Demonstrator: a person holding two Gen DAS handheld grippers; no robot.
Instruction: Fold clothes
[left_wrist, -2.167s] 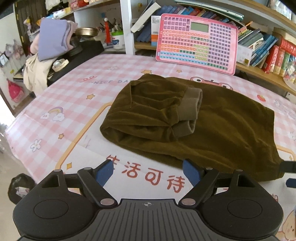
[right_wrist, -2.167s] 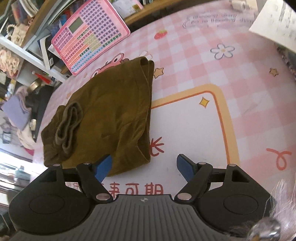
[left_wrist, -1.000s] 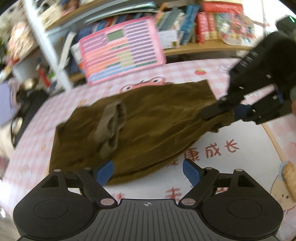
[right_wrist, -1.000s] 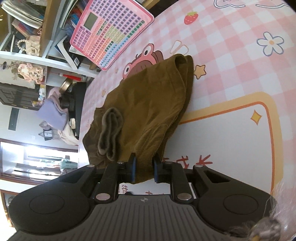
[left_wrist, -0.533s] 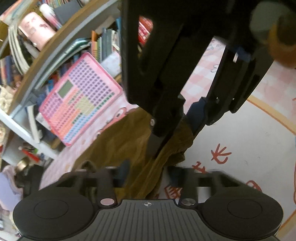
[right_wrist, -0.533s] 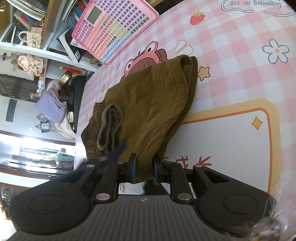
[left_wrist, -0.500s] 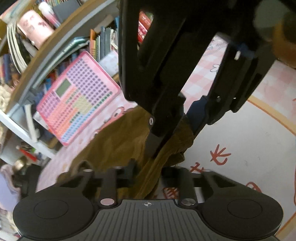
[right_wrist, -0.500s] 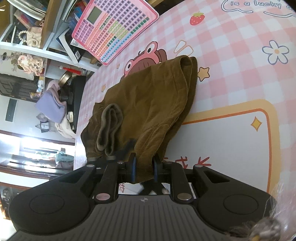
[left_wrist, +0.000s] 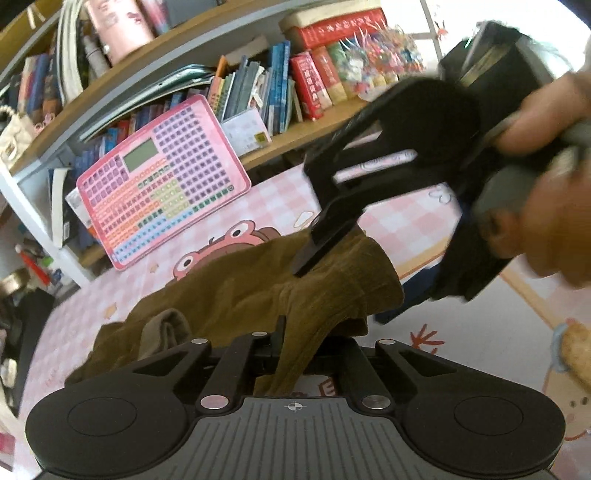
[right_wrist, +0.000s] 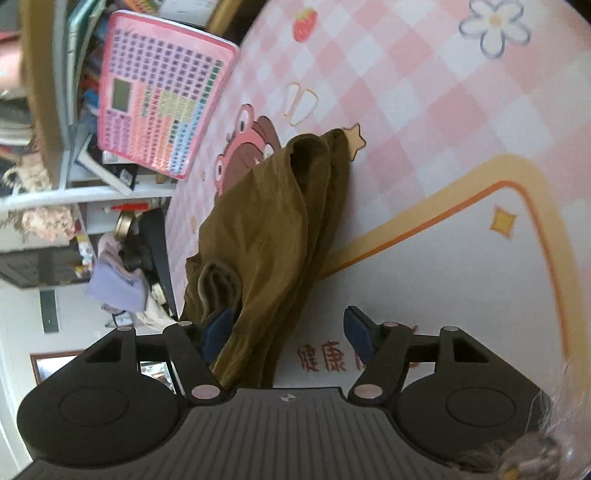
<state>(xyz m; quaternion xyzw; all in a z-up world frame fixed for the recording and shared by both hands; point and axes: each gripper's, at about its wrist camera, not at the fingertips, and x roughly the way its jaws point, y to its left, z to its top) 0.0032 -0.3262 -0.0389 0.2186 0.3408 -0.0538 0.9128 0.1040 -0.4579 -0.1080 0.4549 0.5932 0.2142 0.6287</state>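
The olive-brown garment (left_wrist: 258, 295) lies partly folded on the pink checked table cover (left_wrist: 288, 192), its ribbed cuffs (left_wrist: 162, 328) bunched at the left. My left gripper (left_wrist: 291, 347) is shut on the garment's near edge, the cloth lifted between the jaws. My right gripper (right_wrist: 284, 328) is open, its blue pads (right_wrist: 218, 332) spread wide with the garment (right_wrist: 269, 229) hanging between them. In the left wrist view the right gripper (left_wrist: 369, 291) sits over the garment's right end, held by a hand.
A pink toy keyboard (left_wrist: 159, 177) leans against a bookshelf (left_wrist: 295, 85) at the table's far side. Dark bags and a lilac cloth (right_wrist: 118, 284) pile up at the left end. A printed mat with an orange border (right_wrist: 480, 192) covers the near table.
My left gripper closed on the garment's near edge. My right gripper, shut on the cloth half a second ago, has opened. The garment's right end is bunched up and lifted.
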